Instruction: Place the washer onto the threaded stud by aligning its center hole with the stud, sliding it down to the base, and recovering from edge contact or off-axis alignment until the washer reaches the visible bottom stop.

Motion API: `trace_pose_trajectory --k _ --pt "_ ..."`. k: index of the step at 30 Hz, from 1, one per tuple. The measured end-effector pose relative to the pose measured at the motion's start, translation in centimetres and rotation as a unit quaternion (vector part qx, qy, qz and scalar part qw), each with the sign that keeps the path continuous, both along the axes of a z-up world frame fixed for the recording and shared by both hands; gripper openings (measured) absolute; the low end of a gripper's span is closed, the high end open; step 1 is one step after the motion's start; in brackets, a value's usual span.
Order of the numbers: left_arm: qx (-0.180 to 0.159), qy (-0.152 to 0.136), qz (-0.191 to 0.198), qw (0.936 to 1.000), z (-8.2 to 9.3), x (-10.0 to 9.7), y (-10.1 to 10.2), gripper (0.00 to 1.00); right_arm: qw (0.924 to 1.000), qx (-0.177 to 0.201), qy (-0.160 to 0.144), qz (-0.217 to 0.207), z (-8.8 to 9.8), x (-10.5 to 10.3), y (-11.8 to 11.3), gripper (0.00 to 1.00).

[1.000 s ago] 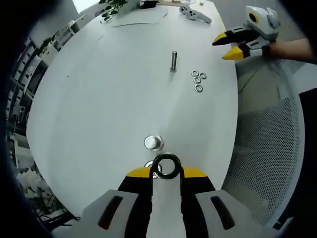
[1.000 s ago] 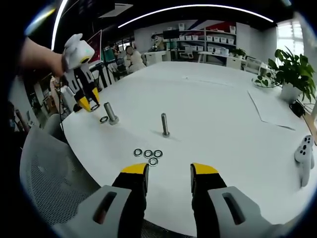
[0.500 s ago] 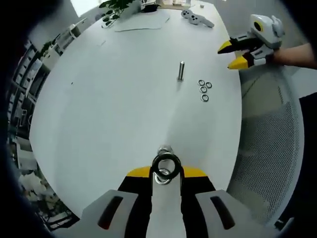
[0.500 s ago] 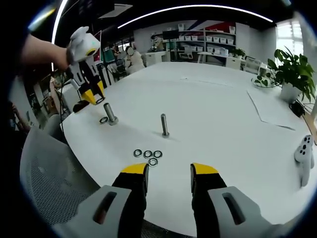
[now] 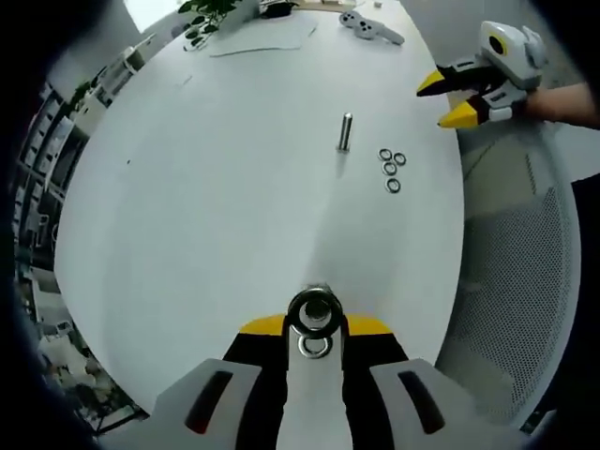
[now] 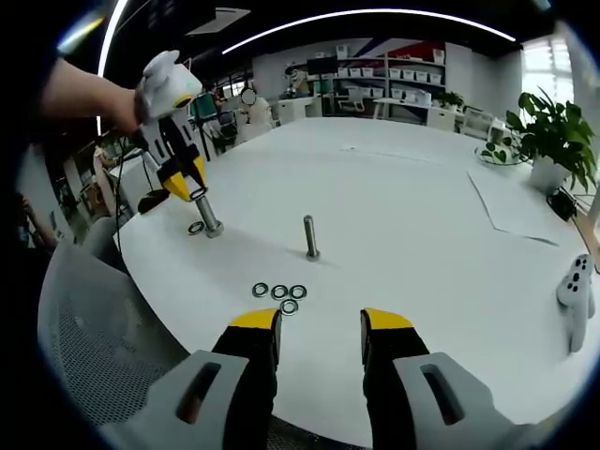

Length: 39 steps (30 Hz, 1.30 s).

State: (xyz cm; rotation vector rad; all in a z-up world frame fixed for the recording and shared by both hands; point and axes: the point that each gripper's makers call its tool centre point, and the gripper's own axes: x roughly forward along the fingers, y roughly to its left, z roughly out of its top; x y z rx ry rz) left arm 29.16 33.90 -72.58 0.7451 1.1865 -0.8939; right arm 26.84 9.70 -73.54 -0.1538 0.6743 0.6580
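My left gripper (image 5: 314,325) is shut on a dark washer (image 5: 293,315), which stands on edge between the yellow tips. The washer hangs right over the short near stud (image 6: 208,217), whose top just peeks out behind the ring in the left gripper view. A loose washer (image 6: 196,227) lies on the table beside that stud. In the right gripper view the left gripper (image 6: 190,190) hovers just above the stud. My right gripper (image 6: 321,328) is open and holds nothing, at the table's near edge. A taller stud (image 6: 311,237) stands ahead of it, with several washers (image 6: 281,292) in front.
The round white table (image 6: 403,206) carries a white controller (image 6: 576,292), a sheet of paper (image 6: 521,214) and a potted plant (image 6: 551,136) at the far right. A grey mesh chair (image 6: 94,323) sits at the table's edge. The taller stud (image 5: 346,131) and spare washers (image 5: 391,168) lie mid-table.
The left gripper has carried the washer forward over the near stud, so the ring now covers the stud's top. The right gripper has stayed put.
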Motion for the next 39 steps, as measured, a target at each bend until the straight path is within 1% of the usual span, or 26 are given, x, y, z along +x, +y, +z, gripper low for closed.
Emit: trace_pose_trajectory --k 7,9,13,17,21,30,33,34,39 --pt "0.006 0.005 -0.006 1.0000 -0.5 0.0 -0.2 0.18 1.0000 0.000 0.000 0.001 0.0 0.0 0.0 0.36" --pt "0.009 0.001 -0.010 0.9999 -0.6 0.1 -0.1 0.18 1.0000 -0.001 0.000 0.000 -0.1 0.0 0.0 0.36" --pt "0.007 0.008 -0.004 0.9999 -0.9 0.1 -0.2 0.18 1.0000 -0.001 0.001 0.001 0.0 0.0 0.0 0.36" --pt "0.019 0.004 -0.026 0.9995 -1.6 -0.1 -0.3 0.18 1.0000 0.000 0.000 0.001 -0.1 0.0 0.0 0.36" --pt "0.016 0.008 -0.015 0.9997 -2.0 -0.1 -0.4 0.18 1.0000 0.000 0.000 0.002 0.0 0.0 0.0 0.36" --pt "0.026 0.012 -0.020 0.9994 -3.7 0.1 -0.4 0.19 1.0000 -0.001 0.000 0.001 0.0 0.0 0.0 0.36" --pt "0.037 0.012 -0.034 0.9987 -4.2 -0.1 -0.3 0.18 1.0000 -0.002 -0.001 0.002 0.0 0.0 0.0 0.36" --pt "0.035 0.013 -0.036 0.9987 -4.2 -0.1 -0.4 0.18 1.0000 -0.002 -0.001 0.001 0.0 0.0 0.0 0.36" --pt "0.033 0.019 -0.025 0.9990 -4.9 0.1 -0.2 0.18 1.0000 -0.001 0.000 0.002 -0.1 0.0 0.0 0.36"
